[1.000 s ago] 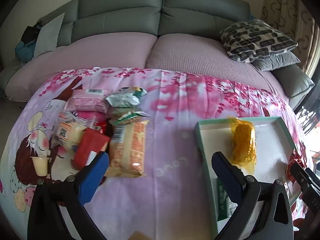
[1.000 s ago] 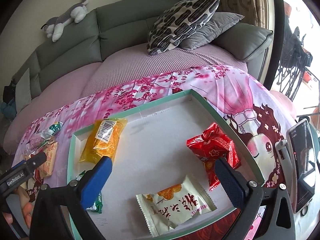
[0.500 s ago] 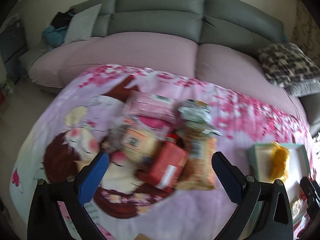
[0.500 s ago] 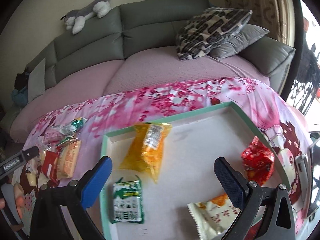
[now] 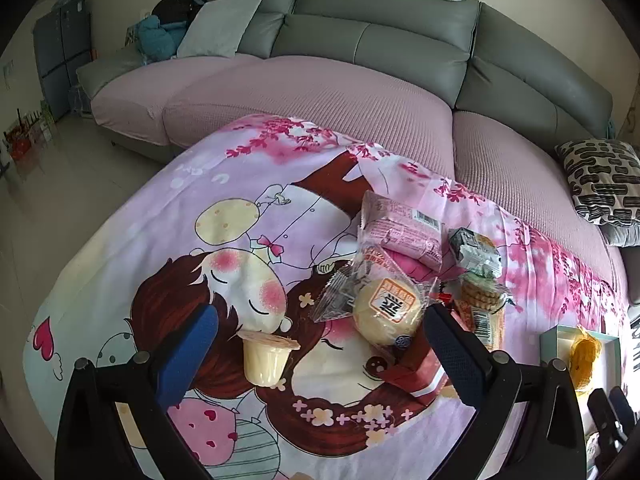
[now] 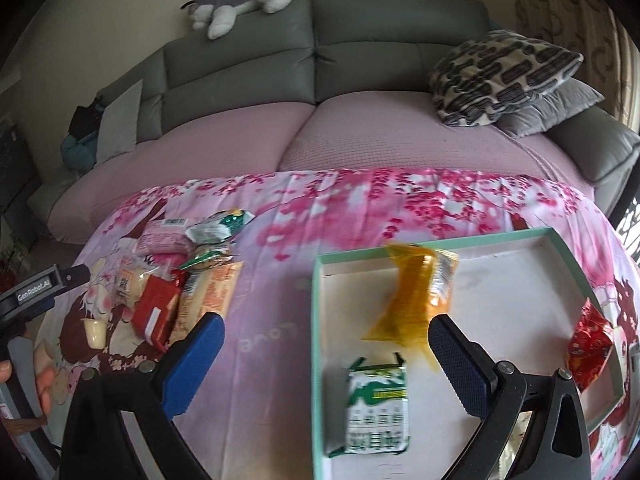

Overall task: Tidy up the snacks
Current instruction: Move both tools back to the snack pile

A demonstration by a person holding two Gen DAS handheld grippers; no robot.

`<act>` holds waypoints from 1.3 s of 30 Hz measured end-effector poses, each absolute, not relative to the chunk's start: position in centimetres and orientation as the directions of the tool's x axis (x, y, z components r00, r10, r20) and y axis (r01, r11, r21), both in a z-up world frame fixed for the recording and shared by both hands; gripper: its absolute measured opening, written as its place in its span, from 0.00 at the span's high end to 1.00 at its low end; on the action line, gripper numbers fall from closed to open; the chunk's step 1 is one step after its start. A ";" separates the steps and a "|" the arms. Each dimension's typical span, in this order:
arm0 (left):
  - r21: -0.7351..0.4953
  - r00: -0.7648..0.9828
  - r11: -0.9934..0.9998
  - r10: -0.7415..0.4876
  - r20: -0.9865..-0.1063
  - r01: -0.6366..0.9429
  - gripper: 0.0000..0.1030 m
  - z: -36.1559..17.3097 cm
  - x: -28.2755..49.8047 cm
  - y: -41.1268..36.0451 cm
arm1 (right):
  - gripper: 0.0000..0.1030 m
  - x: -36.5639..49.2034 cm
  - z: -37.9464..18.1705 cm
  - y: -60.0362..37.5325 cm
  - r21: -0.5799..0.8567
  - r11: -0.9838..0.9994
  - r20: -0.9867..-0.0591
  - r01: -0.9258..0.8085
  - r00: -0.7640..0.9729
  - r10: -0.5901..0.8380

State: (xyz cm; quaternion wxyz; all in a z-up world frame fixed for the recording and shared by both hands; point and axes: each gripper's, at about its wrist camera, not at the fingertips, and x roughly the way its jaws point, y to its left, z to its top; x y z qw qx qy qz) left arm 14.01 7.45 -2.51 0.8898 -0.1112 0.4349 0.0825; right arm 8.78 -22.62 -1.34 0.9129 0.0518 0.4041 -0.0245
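L gripper (image 5: 320,344) wide, empty; jelly cup (image 5: 267,360) btwn fingers, bun pack (image 5: 386,312) just ahead-right. R gripper (image 6: 326,354) wide, empty; green packet (image 6: 376,408) btwn fingers in tray (image 6: 318,320), yellow bag (image 6: 418,300) ahead, blurred, maybe leaning on rim.

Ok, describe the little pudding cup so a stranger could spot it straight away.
Start at the cartoon-print cloth spread in front of the grey sofa and find the snack pile on it. The pudding cup stands alone just left of that pile. It is the only rigid pale-yellow tub; its neighbours are all soft wrappers or a red box.
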 end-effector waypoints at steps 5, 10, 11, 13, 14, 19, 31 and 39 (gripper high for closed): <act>-0.157 0.595 0.959 0.015 -0.804 -0.237 0.01 -3.2 14.6 8.1 | 0.00 9.8 -2.1 -20.0 0.068 0.997 -0.759 0.025 0.650 0.035; -0.169 0.553 0.963 -0.025 -0.833 -0.211 0.01 -4.4 15.4 7.9 | 0.00 11.2 -3.1 -17.7 0.069 0.998 -0.785 -0.011 0.616 0.061; -0.169 0.546 0.964 -0.030 -0.837 -0.206 0.01 -4.6 15.5 7.9 | 0.00 11.5 -3.4 -17.3 0.071 0.997 -0.791 -0.017 0.608 0.067; -0.181 0.521 0.960 -0.046 -0.852 -0.211 0.01 -5.3 15.9 8.1 | 0.00 12.1 -3.9 -16.6 0.073 0.997 -0.801 -0.023 0.594 0.072; -0.190 0.512 0.956 -0.051 -0.857 -0.223 0.01 -5.6 16.0 8.4 | 0.00 12.5 -4.1 -16.2 0.074 0.997 -0.807 -0.025 0.586 0.075; -0.252 0.498 0.920 -0.074 -0.864 -0.300 0.01 -6.4 15.9 11.1 | 0.00 13.9 -5.2 -14.6 0.065 0.997 -0.823 -0.049 0.563 0.081; -0.212 0.480 0.963 -0.108 -0.871 -0.168 0.01 -6.4 17.2 7.1 | 0.00 16.9 -8.0 -12.6 0.044 0.997 -0.855 -0.063 0.514 0.071; -0.227 0.456 0.967 -0.152 -0.877 -0.115 0.01 -6.6 17.6 5.5 | 0.00 18.2 -9.4 -13.2 0.037 0.998 -0.866 -0.043 0.497 0.054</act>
